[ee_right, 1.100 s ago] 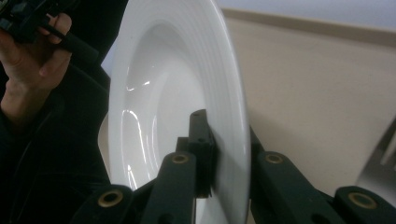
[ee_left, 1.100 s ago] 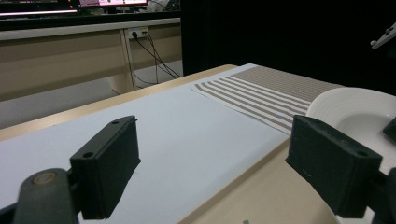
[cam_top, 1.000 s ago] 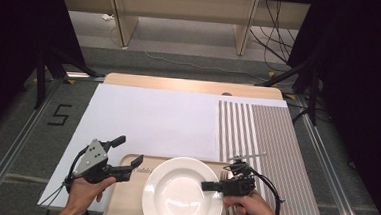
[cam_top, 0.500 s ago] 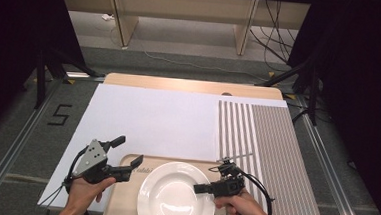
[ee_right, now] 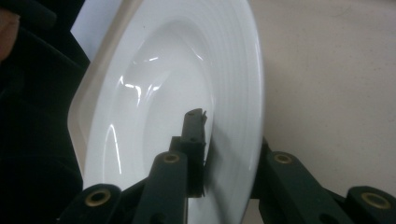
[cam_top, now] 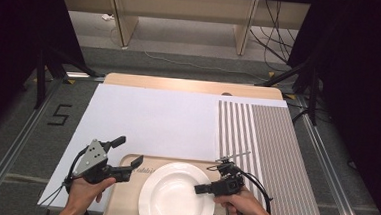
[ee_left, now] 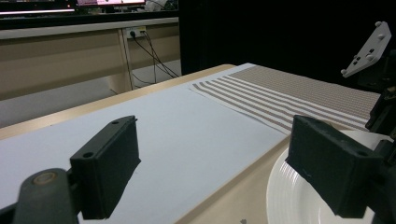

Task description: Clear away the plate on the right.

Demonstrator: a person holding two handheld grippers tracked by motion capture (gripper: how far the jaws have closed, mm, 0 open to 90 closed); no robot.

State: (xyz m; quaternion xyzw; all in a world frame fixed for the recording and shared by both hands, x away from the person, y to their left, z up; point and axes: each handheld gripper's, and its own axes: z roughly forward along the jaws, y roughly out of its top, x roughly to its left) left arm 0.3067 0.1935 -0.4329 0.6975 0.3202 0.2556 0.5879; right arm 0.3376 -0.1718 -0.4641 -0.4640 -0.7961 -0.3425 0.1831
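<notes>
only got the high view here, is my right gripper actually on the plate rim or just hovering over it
observer: the right gripper straddles the rim of the plate, one jaw on the upper face, the other behind the rim. its jaws have just been opening with the rim between them; i can't tell whether the pads press on it.
operator: ok and the other one, anything in it
observer: the left gripper is open, nothing between its jaws. through the gap you see the white sheet, with the plate's edge beside one jaw.
</notes>
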